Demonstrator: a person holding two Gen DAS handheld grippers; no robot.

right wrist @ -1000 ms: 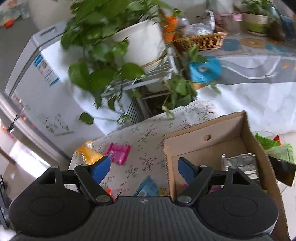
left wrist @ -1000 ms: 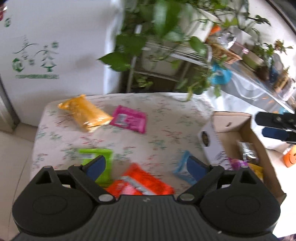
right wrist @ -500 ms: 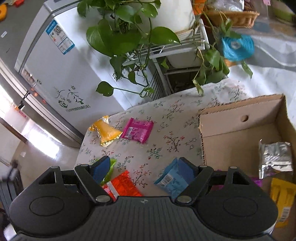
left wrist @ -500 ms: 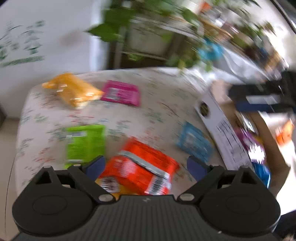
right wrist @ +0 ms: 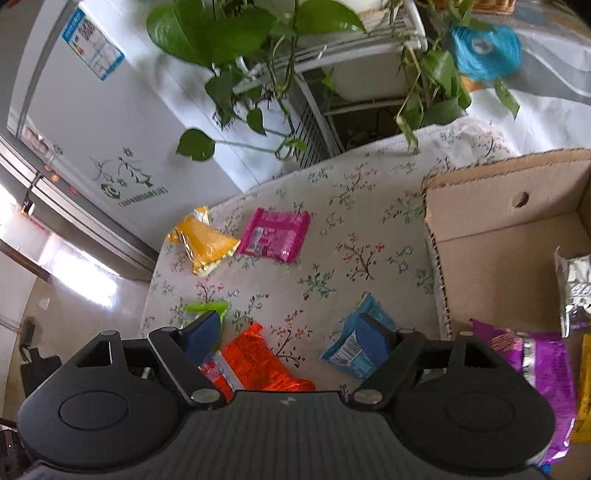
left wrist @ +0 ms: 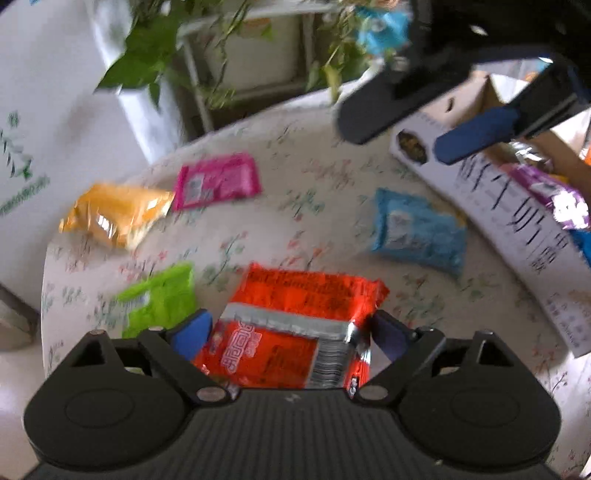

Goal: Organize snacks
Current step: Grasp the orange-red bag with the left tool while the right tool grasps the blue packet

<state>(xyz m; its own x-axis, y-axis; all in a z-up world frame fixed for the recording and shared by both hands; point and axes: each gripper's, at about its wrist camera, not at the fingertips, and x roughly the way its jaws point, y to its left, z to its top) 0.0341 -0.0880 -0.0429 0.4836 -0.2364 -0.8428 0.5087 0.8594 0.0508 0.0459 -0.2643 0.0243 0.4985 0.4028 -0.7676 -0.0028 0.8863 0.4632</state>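
While your left gripper (left wrist: 290, 330) tilts down over the near edge of the floral-cloth table (left wrist: 280, 184), its jaws are closing with the red snack packet (left wrist: 295, 325) lying between the two blue pads, though the pads do not press on it. That packet lies flat at the near middle of the table. Just to its left is the green packet (left wrist: 159, 295), and farther left, toward the far side, the orange packet (left wrist: 114, 212) touches or nearly touches the pink packet (left wrist: 218, 181). To the right of the red one, apart from it, lies the blue packet (left wrist: 417, 230), close beside the wall of the cardboard box (left wrist: 517, 206).

Your right gripper (right wrist: 286, 338) hangs above the table with its jaws standing apart and nothing held; from its own camera the blue packet (right wrist: 356, 350) shows behind its right finger and the red packet (right wrist: 255, 363) below between the fingers. In the left view its two fingers (left wrist: 476, 134) reach in from the upper right, above the box's near wall.

Inside the box (right wrist: 491, 254) at the right are a silver packet (right wrist: 572, 288), a purple packet (right wrist: 532, 369) nearer you, and a yellow packet (right wrist: 583, 391) at the right edge. Beyond the table's far side stand a white refrigerator (right wrist: 110, 129) and a leafy plant (right wrist: 229, 33) on a white rack.
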